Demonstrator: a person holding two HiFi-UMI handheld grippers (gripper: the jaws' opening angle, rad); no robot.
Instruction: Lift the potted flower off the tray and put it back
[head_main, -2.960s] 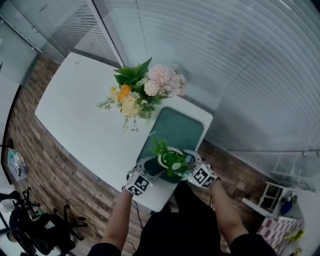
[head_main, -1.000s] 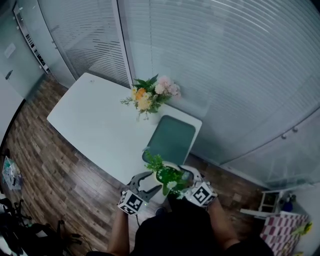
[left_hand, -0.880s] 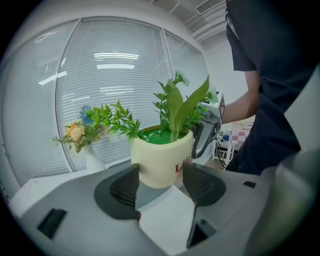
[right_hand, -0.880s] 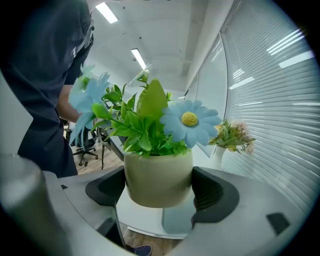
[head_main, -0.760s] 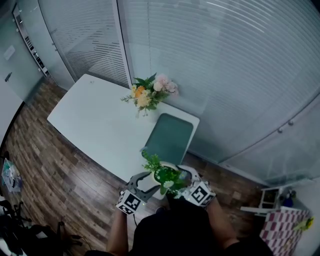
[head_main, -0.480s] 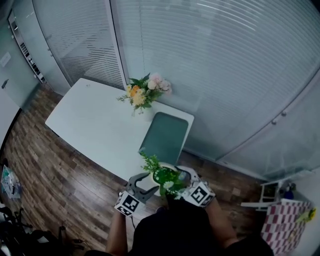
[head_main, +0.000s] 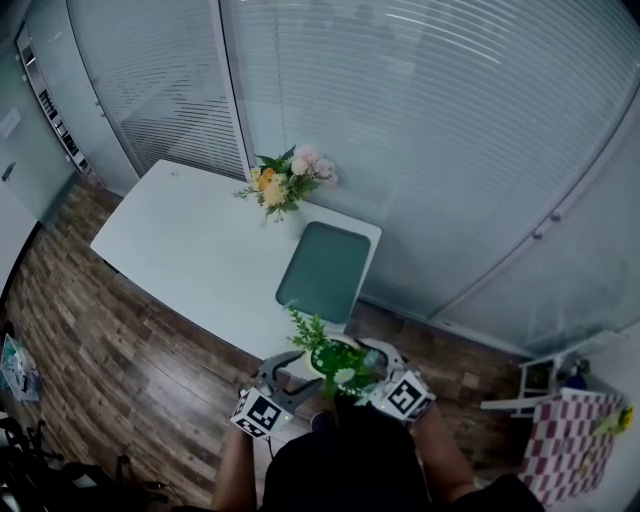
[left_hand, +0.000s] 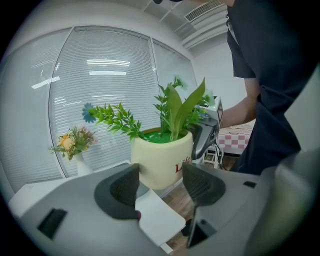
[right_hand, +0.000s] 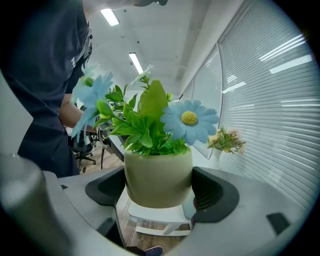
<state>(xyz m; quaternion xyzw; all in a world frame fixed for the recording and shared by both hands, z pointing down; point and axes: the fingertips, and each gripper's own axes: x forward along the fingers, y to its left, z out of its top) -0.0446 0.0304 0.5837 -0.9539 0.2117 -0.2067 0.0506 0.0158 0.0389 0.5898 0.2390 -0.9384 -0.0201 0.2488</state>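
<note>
The potted flower (head_main: 336, 360), a cream pot (right_hand: 157, 177) with green leaves and a blue daisy (right_hand: 189, 120), hangs in the air off the table's near edge, close to my body. My right gripper (right_hand: 157, 189) is shut on the pot, one pad on each side. My left gripper (left_hand: 160, 182) is open, and the pot (left_hand: 161, 157) sits just past its tips; whether they touch it is unclear. The green tray (head_main: 322, 272) lies bare on the white table (head_main: 190, 250). In the head view the left gripper (head_main: 290, 372) points at the pot from the left.
A white vase of pink and orange flowers (head_main: 285, 180) stands on the table just behind the tray. Glass walls with blinds (head_main: 450, 120) run behind the table. Wooden floor (head_main: 120, 350) lies below, and an office chair (right_hand: 85, 147) stands behind me.
Three seconds ago the pot was at the tray's near end; now it is lifted off and held nearer my body. Over the last second it has stayed held while the view shifted slightly.
</note>
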